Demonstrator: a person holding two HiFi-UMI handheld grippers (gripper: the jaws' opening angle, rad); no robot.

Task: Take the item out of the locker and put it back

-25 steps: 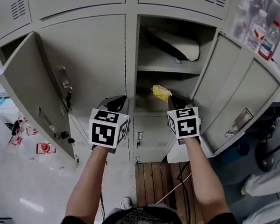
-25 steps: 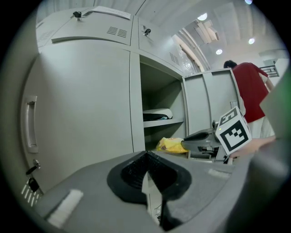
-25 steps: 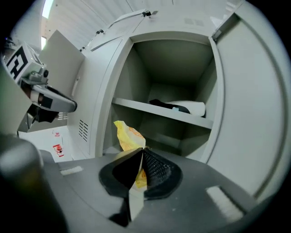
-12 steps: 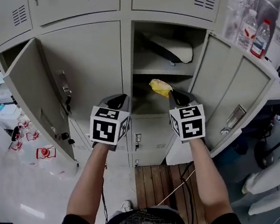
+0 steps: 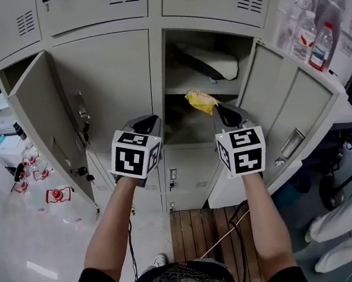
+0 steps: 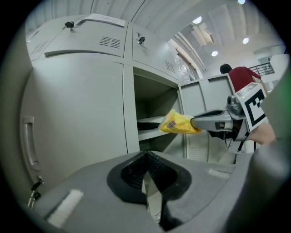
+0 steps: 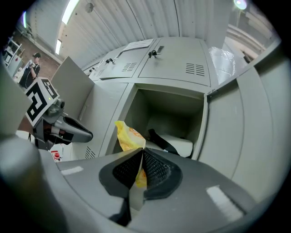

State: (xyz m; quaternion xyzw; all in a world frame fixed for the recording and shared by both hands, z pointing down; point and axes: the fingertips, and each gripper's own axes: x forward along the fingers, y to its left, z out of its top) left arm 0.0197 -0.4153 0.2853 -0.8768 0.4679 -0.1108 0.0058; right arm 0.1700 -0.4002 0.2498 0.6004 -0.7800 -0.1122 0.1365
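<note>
Our right gripper (image 7: 142, 154) had its fingers (image 7: 158, 170) clamped on a yellow packet (image 7: 128, 135). The pads pinched its lower edge, and most of it stood up beyond the fingertips, tilted to their left. The packet hung in the air just ahead of the fingers, in front of the open locker (image 7: 157, 107) and about level with its shelf (image 5: 199, 91). As far as we could see, it touched neither.

Farther in beyond the fingertips, a white thing (image 7: 181, 145) with a black strap lay on that shelf; the wide-angle view was too coarse for us to say what it was. The open door (image 7: 236, 132) stood to the right of the fingers.

Our left gripper (image 6: 146, 157) had its fingers (image 6: 132, 172) together with nothing between them. It pointed at the closed door (image 6: 82, 113) left of the open locker. The packet was ahead and to the right of its fingertips, well apart from them. Two bottles (image 5: 315, 40) stood far off to the right of both grippers.
</note>
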